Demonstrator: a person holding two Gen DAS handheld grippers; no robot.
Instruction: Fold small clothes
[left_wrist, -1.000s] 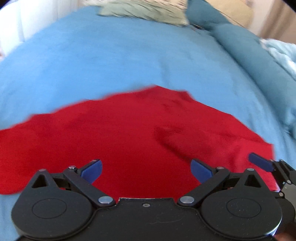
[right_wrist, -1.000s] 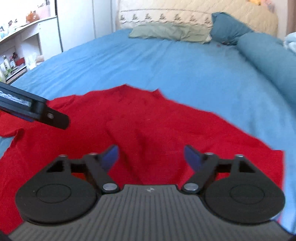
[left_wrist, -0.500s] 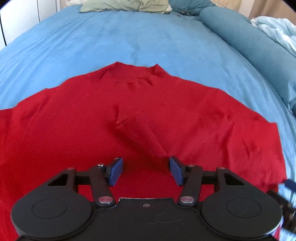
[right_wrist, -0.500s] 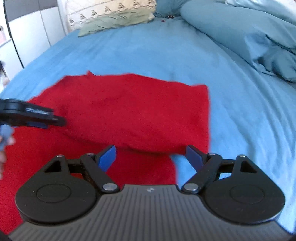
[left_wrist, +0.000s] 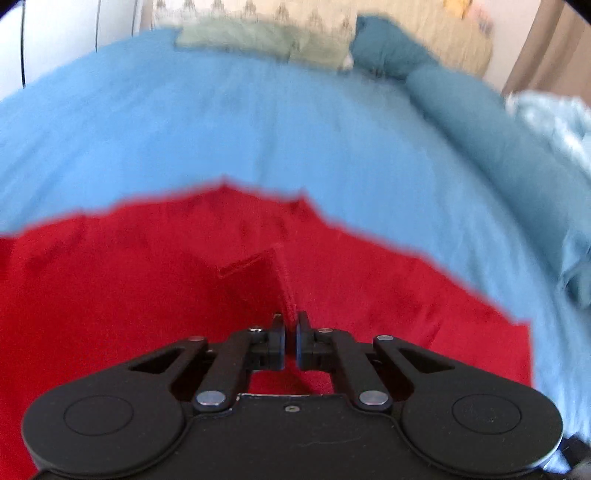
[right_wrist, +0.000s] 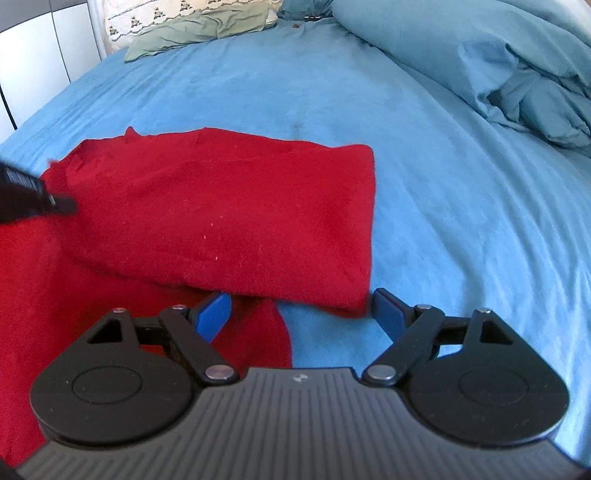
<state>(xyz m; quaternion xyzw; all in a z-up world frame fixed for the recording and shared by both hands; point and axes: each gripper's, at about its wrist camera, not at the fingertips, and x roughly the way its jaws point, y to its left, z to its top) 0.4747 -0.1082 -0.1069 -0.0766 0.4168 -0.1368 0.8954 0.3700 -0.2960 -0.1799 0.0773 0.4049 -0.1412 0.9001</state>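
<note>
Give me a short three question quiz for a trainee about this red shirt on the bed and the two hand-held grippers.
1. True or false: the left hand-held gripper is shut on the red shirt.
2. The right hand-held gripper is: A open, B shut.
3. What colour is the bedsheet under the shirt?

Key: 1 true; 2 A; 3 blue.

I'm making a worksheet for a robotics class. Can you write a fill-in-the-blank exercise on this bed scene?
1. The crumpled soft garment on the bed is coloured ____.
2. The left claw is ____ on a fold of that garment.
3. The right claw has its blue-padded fingers spread ____.
4. The smooth bedsheet under the garment is coloured ____.

Missing words: red; shut; open; blue
</note>
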